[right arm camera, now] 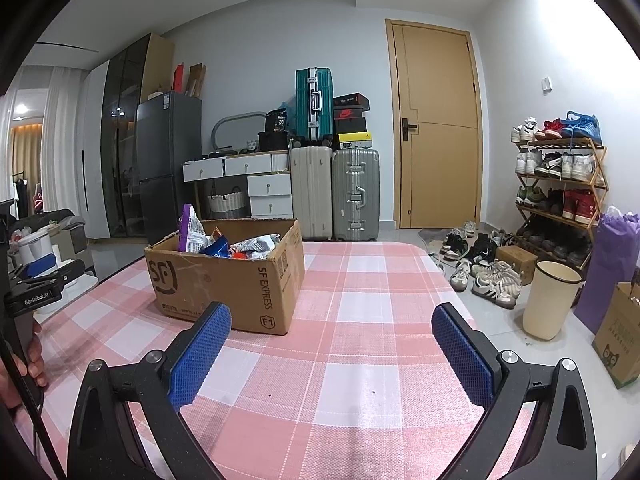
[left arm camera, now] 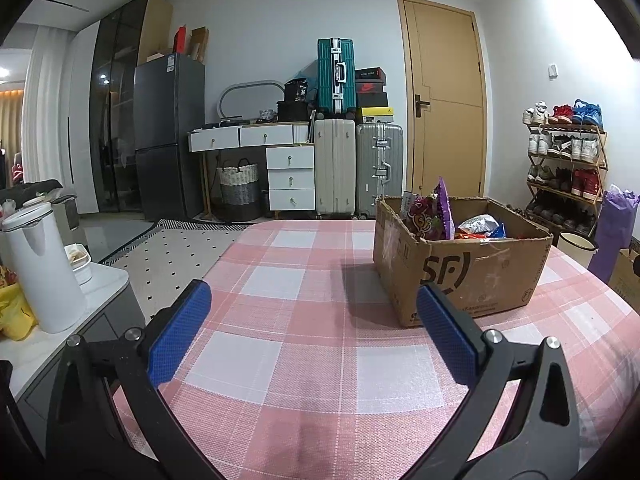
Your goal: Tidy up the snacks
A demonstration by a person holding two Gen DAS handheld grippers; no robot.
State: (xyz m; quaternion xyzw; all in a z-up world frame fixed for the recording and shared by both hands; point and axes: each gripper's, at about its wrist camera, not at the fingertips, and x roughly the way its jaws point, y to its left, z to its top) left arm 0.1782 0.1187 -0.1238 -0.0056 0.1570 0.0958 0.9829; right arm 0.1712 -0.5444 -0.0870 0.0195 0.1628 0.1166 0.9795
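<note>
Here, both grippers are hovering over the pink checked tablecloth (left arm camera: 304,360), jaws spread wide and holding nothing. The cardboard box (left arm camera: 476,276) of snacks (left arm camera: 478,226) is sitting ahead of the left gripper (left arm camera: 314,296), beyond its right jaw, and ahead of the right gripper (right arm camera: 332,318), beyond its left jaw.

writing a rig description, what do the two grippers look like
Both the left gripper and the right gripper have black frames with silver bolts and triangular cutouts, and blue textured fingers. The left one's body reads "GenRobot.AI" in white; a black cable hangs beside it.
</note>
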